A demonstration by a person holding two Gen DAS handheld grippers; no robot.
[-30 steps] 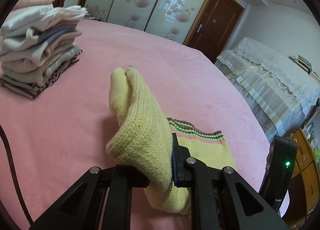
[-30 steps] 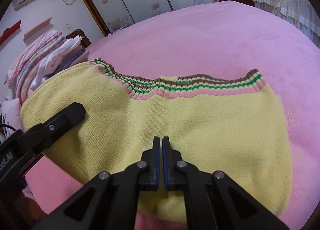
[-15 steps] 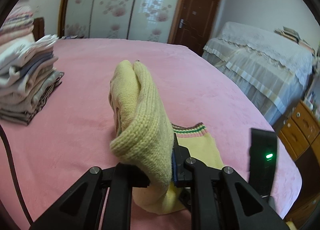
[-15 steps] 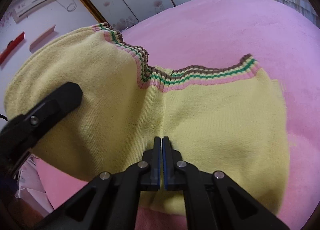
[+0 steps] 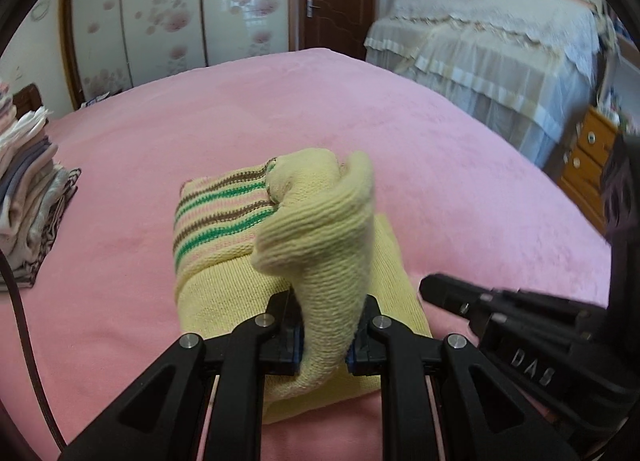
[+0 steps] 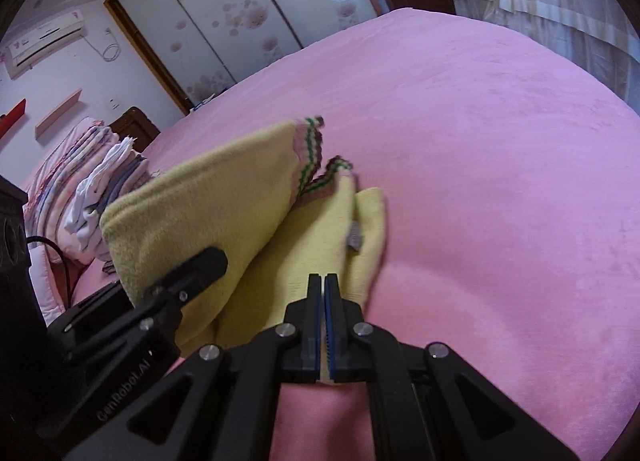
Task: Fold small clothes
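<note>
Pink bed (image 5: 420,149), folded stack (image 5: 28,197) at its left edge. Left tool (image 5: 324,337) pinches a bunched fold of the yellow knit garment (image 5: 224,285); right tool (image 6: 324,321) pinches its near hem. Fold-over step under way. Next: lay edges flush, release.

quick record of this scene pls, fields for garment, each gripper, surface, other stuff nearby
garment: yellow knit garment with striped hem, half doubled over
left gripper: shut on a bunched fold of the knit
right gripper: shut on the knit's near edge
surface: pink bedspread
nearby: stack of folded clothes at the left of the bed
fold status: not yet laid flat
</note>
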